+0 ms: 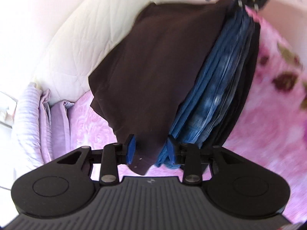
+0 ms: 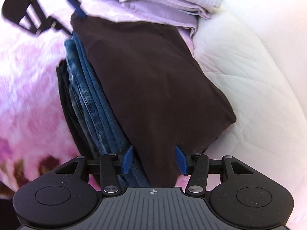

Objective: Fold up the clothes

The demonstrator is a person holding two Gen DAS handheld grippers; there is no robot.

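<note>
A stack of folded clothes is held between both grippers: a dark brown garment [image 1: 153, 61] on one side, folded blue jeans [image 1: 214, 88] in the middle, a black garment [image 1: 247, 80] on the other side. My left gripper [image 1: 151, 149] is shut on one end of the stack, blue pads on either side. My right gripper [image 2: 153, 160] is shut on the opposite end, where the brown garment [image 2: 153, 80], the jeans [image 2: 92, 95] and the black garment [image 2: 64, 88] also show. Each gripper appears at the top of the other's view.
A pink flowered blanket [image 1: 278, 88] lies under the stack. A white quilted cushion [image 1: 80, 44] and folded lilac bedding [image 1: 32, 118] sit beside it. In the right wrist view the cushion [image 2: 249, 67] and the lilac bedding [image 2: 163, 2] are behind.
</note>
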